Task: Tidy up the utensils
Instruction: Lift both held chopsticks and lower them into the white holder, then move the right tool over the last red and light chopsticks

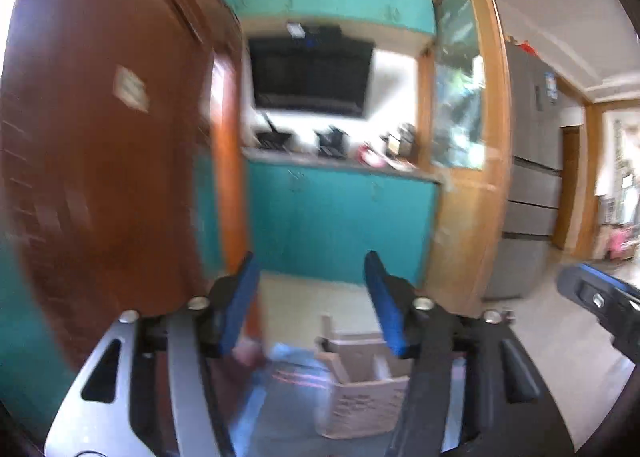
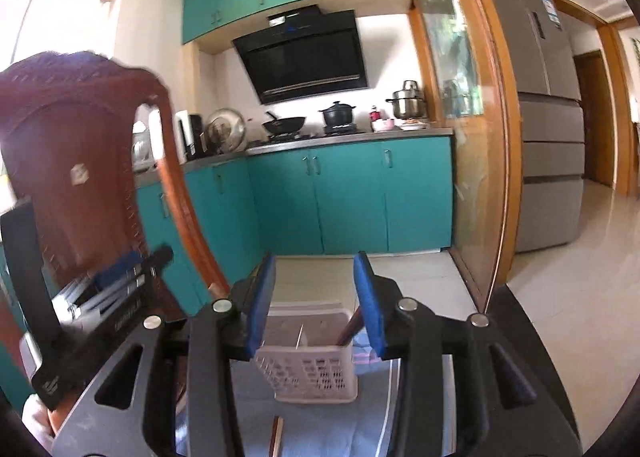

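A white perforated utensil basket [image 2: 306, 363] stands on a blue cloth [image 2: 360, 429] just beyond my right gripper [image 2: 316, 297]. A thin metal utensil [image 2: 299, 335] and a brown handle [image 2: 348, 331] stick up inside it. The right gripper's blue pads are apart with nothing between them. A brown stick [image 2: 277, 437] lies on the cloth in front of the basket. In the blurred left wrist view the same basket [image 1: 360, 393] sits low ahead, and my left gripper [image 1: 310, 297] is open and empty above it.
A carved brown wooden chair back [image 2: 80, 137] rises close on the left, right beside the left gripper. Teal kitchen cabinets [image 2: 348, 193], a counter with pots and a range hood lie ahead. A wooden-framed glass door [image 2: 472, 137] and a grey fridge [image 2: 548, 137] stand to the right.
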Demonstrator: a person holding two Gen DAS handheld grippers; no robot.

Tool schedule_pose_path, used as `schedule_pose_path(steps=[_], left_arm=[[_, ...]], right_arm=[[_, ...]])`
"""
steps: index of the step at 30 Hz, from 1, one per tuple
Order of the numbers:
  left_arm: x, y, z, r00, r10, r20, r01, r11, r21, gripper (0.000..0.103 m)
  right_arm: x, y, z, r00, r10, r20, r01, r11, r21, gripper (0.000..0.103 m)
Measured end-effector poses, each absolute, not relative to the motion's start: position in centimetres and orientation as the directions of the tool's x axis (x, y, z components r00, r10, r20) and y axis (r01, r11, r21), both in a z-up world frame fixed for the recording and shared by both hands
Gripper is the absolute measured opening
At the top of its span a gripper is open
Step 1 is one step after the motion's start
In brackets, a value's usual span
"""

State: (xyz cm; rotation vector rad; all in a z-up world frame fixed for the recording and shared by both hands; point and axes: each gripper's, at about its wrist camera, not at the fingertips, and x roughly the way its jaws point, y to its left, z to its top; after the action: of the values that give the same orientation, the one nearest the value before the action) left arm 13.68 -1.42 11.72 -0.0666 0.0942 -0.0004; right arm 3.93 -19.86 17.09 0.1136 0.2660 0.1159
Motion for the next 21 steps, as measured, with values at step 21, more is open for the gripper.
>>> schedule_pose_path(steps=[21], left_arm=[[12.8,-2.5,8.5,0.986,0.032,-0.162,-0.021,0.997,0.07,0.07]], right_arm=[[12.4,-11.8,-5.7,0.552,0.105,-0.827,-0.187,0.982,-0.001,0.04]])
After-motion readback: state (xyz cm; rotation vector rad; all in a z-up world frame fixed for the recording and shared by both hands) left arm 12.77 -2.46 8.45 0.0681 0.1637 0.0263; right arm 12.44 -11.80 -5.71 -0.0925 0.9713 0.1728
